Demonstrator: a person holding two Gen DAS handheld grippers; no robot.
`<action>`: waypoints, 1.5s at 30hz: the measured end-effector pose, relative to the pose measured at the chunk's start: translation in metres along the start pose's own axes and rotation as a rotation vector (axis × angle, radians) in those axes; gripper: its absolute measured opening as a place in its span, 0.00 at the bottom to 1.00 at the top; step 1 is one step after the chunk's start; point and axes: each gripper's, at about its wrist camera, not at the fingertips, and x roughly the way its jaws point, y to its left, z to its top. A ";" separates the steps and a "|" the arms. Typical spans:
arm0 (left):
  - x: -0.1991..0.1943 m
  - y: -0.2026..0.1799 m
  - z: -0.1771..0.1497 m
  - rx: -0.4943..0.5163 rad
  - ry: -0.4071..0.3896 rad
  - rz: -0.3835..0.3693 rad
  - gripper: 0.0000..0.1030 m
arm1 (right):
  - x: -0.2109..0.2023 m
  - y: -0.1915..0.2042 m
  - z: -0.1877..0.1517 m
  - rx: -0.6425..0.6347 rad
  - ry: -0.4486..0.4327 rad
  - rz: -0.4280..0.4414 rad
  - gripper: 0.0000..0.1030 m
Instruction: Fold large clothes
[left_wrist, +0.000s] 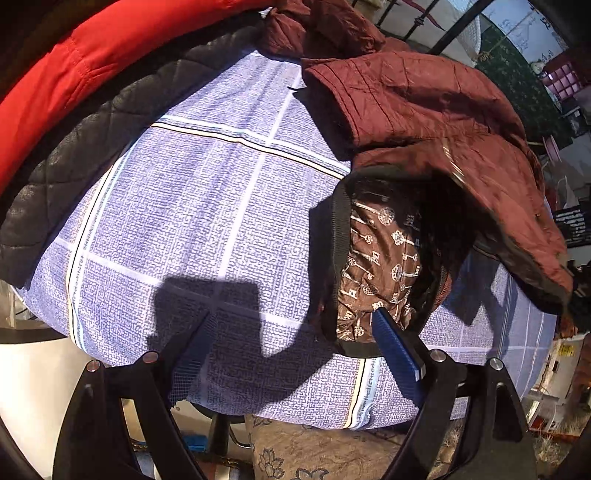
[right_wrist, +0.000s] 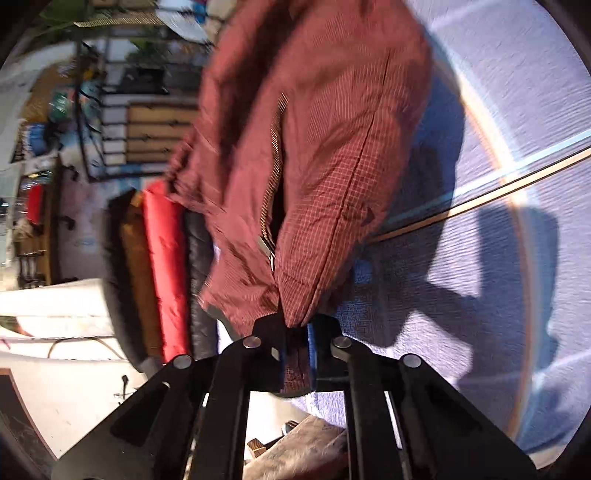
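Jacket: a maroon quilted jacket (left_wrist: 424, 110) lies crumpled on a blue checked sheet (left_wrist: 203, 206), toward the right of the left wrist view.
Jacket lining: the left wrist view alone shows a brown lining (left_wrist: 380, 258) printed with pale keys, framed by a black ribbed hem (left_wrist: 338, 236); the opening gapes toward the camera.
Jacket zip: the right wrist view alone shows a gold zip (right_wrist: 275, 155) running down the maroon shell, with a fine grid in the fabric.
Left gripper: the left gripper (left_wrist: 295, 325) stands wide open, pointing steeply down over the sheet. Nothing is between its jaws. Its right finger (left_wrist: 397, 350) lies over the lower edge of the lining; contact cannot be told.
Right gripper: the right gripper (right_wrist: 295, 328) is closed tight on a fold of the jacket edge; maroon cloth shows pinched between the blue pads. The rest of the jacket rises away from the tips.
Other garments: a red jacket (left_wrist: 66, 74) and a black quilted one (left_wrist: 74, 155) lie side by side along the sheet's far edge. The right wrist view adds a mustard piece (right_wrist: 138, 266) beside the red one.
Shadows: hard sunlight casts gripper shadows on the sheet in both views.
Focus: the right wrist view is blurred; the left is sharp.
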 end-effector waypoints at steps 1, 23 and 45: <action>0.002 -0.004 0.001 0.017 0.004 -0.001 0.81 | -0.031 -0.001 -0.003 -0.020 -0.046 -0.006 0.06; 0.063 -0.071 0.003 0.138 0.090 -0.138 0.85 | -0.126 -0.129 0.023 0.078 -0.217 -0.378 0.89; 0.030 -0.081 -0.047 0.457 0.141 -0.059 0.09 | -0.082 -0.070 -0.071 -0.157 0.094 -0.488 0.07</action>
